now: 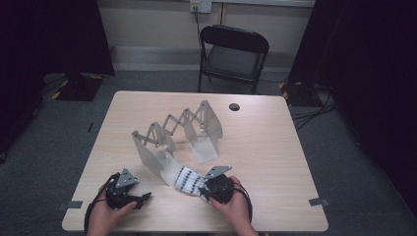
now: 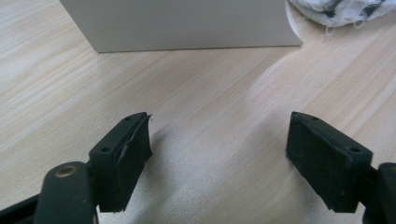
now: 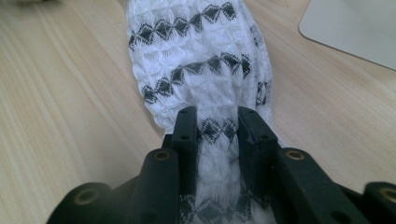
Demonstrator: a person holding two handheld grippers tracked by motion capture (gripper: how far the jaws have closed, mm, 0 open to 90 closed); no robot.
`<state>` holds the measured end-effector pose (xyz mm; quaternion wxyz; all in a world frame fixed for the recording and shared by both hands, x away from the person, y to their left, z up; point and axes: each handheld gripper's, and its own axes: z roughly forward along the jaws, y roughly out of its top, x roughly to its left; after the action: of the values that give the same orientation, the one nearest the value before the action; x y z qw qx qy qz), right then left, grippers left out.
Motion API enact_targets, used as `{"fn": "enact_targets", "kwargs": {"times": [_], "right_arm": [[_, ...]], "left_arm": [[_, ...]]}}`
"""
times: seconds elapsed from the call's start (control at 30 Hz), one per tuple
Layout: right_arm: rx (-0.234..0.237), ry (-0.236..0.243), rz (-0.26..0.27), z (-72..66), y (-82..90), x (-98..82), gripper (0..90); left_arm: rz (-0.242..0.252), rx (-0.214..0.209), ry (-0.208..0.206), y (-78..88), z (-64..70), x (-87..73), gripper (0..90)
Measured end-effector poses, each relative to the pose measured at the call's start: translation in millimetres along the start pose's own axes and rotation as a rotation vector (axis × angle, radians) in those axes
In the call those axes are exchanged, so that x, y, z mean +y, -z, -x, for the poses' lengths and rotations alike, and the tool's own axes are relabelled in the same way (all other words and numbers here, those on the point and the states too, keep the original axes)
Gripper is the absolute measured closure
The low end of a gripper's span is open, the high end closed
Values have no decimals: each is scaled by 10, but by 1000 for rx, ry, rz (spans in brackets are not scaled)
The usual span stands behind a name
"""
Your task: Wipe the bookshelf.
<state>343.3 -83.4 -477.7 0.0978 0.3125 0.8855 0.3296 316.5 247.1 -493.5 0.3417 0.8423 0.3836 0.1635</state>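
My right gripper (image 3: 218,122) has its jaws drawn in on the near end of the white sock (image 3: 201,70) with the black diamond pattern; in the right gripper view the fabric bunches between the two black jaws and the pads press it from both sides. So I read that as a narrow grip on cloth, not an empty close.

In the high view the sock (image 1: 189,179) lies at the lower centre of the frame, on the table (image 1: 275,147), just beside the right gripper (image 1: 210,192) and touching the foot of the nearer plate of the grey folding rack (image 1: 162,162). Its long axis runs from my right gripper up and to the left in that frame, toward the rack. In the right gripper view the same axis runs straight away from the jaws, up the middle of the picture, with a rack plate's corner (image 3: 350,28) at the upper right.

My left gripper (image 1: 129,196) sits at the lower left of the high view, well apart from the sock. Its jaws stand wide with bare tabletop between them, holding nothing; the left gripper view shows the sock's edge (image 2: 341,9) in the upper right corner, beyond the rack plate (image 2: 187,23).

I judge the right hand is the one to lift, since it has the sock in its jaws; the free end trails toward the rack.
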Motion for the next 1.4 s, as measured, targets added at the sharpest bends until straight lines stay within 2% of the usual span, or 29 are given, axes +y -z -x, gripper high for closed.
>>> {"fn": "enact_targets", "kwargs": {"times": [0.03,0.13,0.17,0.3,0.4,0.5,0.63,0.77,0.87,0.93,1.0,1.07,1.1,1.27,1.4], "right_arm": [[4,-7,-4,10,-1,12,725],[6,-23,-9,45,9,56,732],[-3,-41,-2,66,27,85,732],[-1,-57,40,98,73,227,732],[5,-50,45,79,57,321,732],[16,-42,38,32,-35,417,731],[47,-26,27,-69,-239,522,726],[58,0,-1,-176,-425,611,710],[69,-7,1,-198,-481,652,701],[74,-3,3,-216,-526,686,674],[71,8,-2,-232,-565,703,612],[72,15,8,-235,-560,709,541],[86,19,36,-220,-521,703,450],[71,28,41,-162,-406,660,413],[68,38,48,-109,-266,614,441]], "left_arm": [[-2,0,-8,7,-12,-7,209],[21,-4,18,0,-30,-48,180],[21,-4,18,1,-34,-53,161],[44,5,25,-12,-28,-82,130],[45,8,28,-20,-17,-81,110],[45,13,30,-23,-12,-79,105],[46,13,30,-23,-11,-79,105],[44,11,31,-14,-7,-88,105],[43,11,31,-13,-7,-89,105],[44,11,31,-13,-7,-89,105],[43,12,31,-12,-6,-90,105],[44,12,29,-11,-8,-89,105],[44,12,29,-11,-8,-90,105],[43,11,30,-11,-9,-89,105],[42,11,30,-11,-10,-89,104]]}}
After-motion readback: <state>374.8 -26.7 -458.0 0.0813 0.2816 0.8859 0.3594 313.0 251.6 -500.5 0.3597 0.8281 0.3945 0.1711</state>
